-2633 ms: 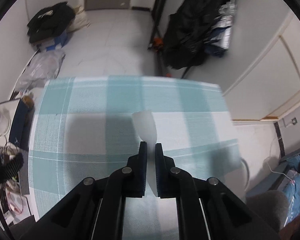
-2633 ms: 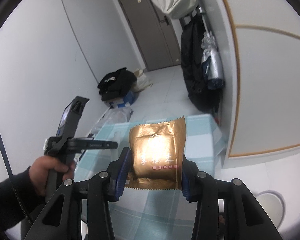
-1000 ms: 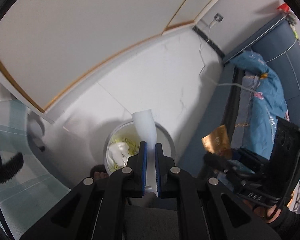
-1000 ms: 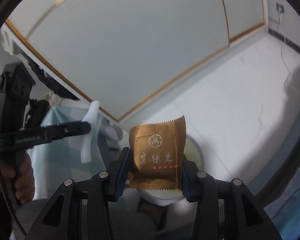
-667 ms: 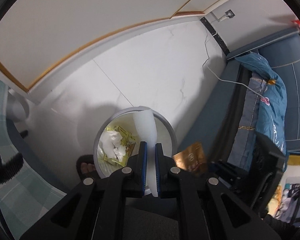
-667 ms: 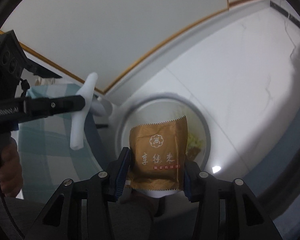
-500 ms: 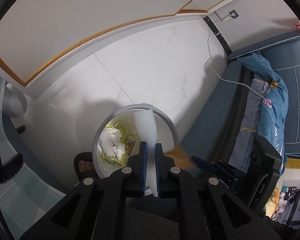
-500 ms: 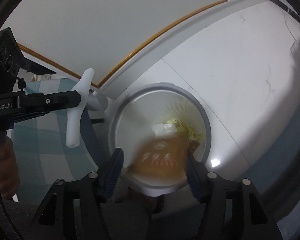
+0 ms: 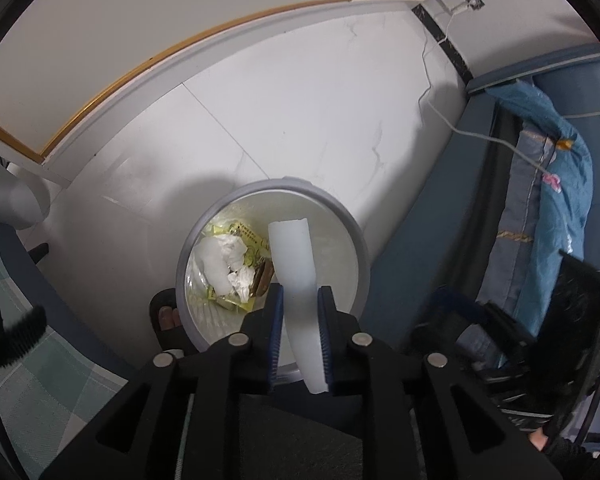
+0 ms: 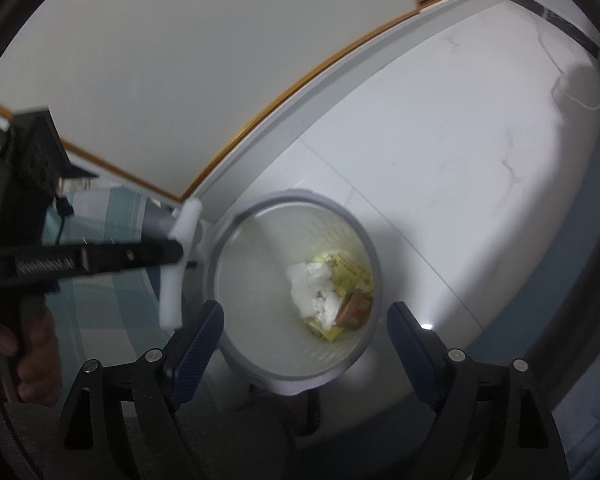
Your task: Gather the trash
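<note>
Over the round bin (image 10: 296, 292) on the white tiled floor (image 9: 300, 120), the right gripper (image 10: 302, 332) had its fingers (image 10: 202, 332) spread wide and opening further, with nothing between them. The brown wrapper (image 10: 356, 308) lay at the bottom of the bin, at about four o'clock among the crumpled white tissue (image 10: 312, 280) and yellow packets (image 10: 340, 268), so that piece of trash looked dealt with.

The left gripper (image 9: 300, 332) had the white foam strip (image 9: 296, 280) between its fingers (image 9: 274, 332), which were just starting to part; the strip seemed to lean against the right-hand pad, with a gap showing on the other side. By my reckoning the strip's drop was all that remained here, and whether more rubbish waited elsewhere could not be told.

The left wrist view showed the strip hanging over the bin's mouth, a sandalled foot (image 9: 168, 320) at eight o'clock of the bin, and the blue bedding (image 9: 556, 208) off at three o'clock. The right wrist view showed the strip from the side, curved and poking out both above and below the fingers, and the hand (image 10: 32, 360) on the left gripper's handle.
</note>
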The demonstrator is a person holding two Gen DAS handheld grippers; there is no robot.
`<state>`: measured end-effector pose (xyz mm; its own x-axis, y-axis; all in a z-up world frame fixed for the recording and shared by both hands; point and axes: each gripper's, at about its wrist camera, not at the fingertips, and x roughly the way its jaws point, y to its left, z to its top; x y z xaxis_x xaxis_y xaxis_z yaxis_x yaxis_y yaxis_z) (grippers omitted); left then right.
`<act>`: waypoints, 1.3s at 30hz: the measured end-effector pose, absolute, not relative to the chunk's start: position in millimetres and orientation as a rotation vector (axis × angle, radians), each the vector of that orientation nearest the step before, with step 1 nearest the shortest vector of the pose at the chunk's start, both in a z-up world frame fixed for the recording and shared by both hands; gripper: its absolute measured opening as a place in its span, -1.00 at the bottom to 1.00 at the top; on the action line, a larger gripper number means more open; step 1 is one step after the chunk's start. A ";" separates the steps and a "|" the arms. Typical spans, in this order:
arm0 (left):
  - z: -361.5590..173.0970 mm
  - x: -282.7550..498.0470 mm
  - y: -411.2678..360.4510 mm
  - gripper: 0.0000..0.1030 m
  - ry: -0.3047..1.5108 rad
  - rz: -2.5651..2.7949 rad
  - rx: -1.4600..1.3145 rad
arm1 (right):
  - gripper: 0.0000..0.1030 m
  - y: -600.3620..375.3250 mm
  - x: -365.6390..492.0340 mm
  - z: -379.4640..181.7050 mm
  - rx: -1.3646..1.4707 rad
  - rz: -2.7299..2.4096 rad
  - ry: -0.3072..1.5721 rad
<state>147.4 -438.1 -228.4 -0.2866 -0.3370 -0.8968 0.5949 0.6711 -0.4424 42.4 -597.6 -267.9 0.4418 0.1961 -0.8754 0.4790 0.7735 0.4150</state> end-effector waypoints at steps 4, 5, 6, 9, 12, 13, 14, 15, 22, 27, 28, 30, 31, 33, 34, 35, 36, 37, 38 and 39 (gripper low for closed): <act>-230.3 143.3 -440.4 -0.66 1.634 -0.908 0.270 | 0.72 -603.3 37.3 -260.5 0.739 -0.216 1.090; -230.1 143.5 -438.2 -0.66 1.637 -0.909 0.273 | 0.72 -604.5 37.7 -260.4 0.744 -0.218 1.088; -229.6 142.7 -436.8 -0.66 1.638 -0.915 0.269 | 0.72 -605.2 37.1 -260.0 0.751 -0.220 1.086; -224.6 142.2 -431.7 -0.46 1.607 -0.895 0.280 | 0.73 -605.3 36.1 -258.7 0.766 -0.225 1.085; -214.6 142.3 -424.7 -0.10 1.563 -0.887 0.260 | 0.74 -605.2 34.7 -256.6 0.775 -0.225 1.078; -211.8 141.8 -423.9 -0.05 1.552 -0.885 0.258 | 0.74 -605.5 33.8 -255.1 0.782 -0.225 1.072; -207.7 141.5 -422.3 0.05 1.538 -0.880 0.261 | 0.74 -606.7 33.5 -253.6 0.788 -0.224 1.065; -200.6 140.6 -420.0 0.10 1.513 -0.874 0.266 | 0.76 -607.2 32.6 -251.9 0.793 -0.221 1.058; -158.8 137.0 -405.0 0.36 1.344 -0.785 0.290 | 0.86 -606.7 30.3 -235.6 0.794 -0.214 1.020; -139.2 128.6 -402.7 0.38 1.290 -0.758 0.316 | 0.92 -602.3 26.8 -221.5 0.783 -0.199 0.995; -137.4 127.2 -402.0 0.39 1.285 -0.757 0.316 | 0.93 -600.1 26.1 -218.5 0.781 -0.197 0.992; -133.5 124.1 -401.2 0.41 1.275 -0.751 0.324 | 0.94 -597.7 25.4 -213.5 0.777 -0.191 0.989; -132.8 124.5 -400.2 0.41 1.272 -0.748 0.325 | 0.95 -596.4 25.1 -211.5 0.775 -0.189 0.988; -129.5 122.9 -396.8 0.41 1.266 -0.749 0.327 | 0.95 -594.5 24.4 -206.6 0.769 -0.190 0.985; -128.4 123.2 -395.5 0.41 1.263 -0.743 0.333 | 0.96 -593.5 23.7 -204.1 0.765 -0.191 0.982; -126.9 123.1 -394.3 0.41 1.259 -0.737 0.338 | 0.96 -593.2 23.5 -202.6 0.761 -0.192 0.981; -125.7 123.2 -393.6 0.41 1.254 -0.733 0.338 | 0.97 -593.4 24.0 -201.7 0.760 -0.193 0.982; -123.7 122.4 -393.5 0.41 1.251 -0.732 0.334 | 0.97 -593.2 23.7 -200.1 0.758 -0.193 0.981; -122.6 122.7 -392.8 0.41 1.250 -0.730 0.329 | 0.97 -593.8 23.7 -199.1 0.758 -0.193 0.980; -121.3 122.3 -392.7 0.41 1.250 -0.730 0.326 | 0.97 -593.7 23.3 -198.0 0.757 -0.196 0.977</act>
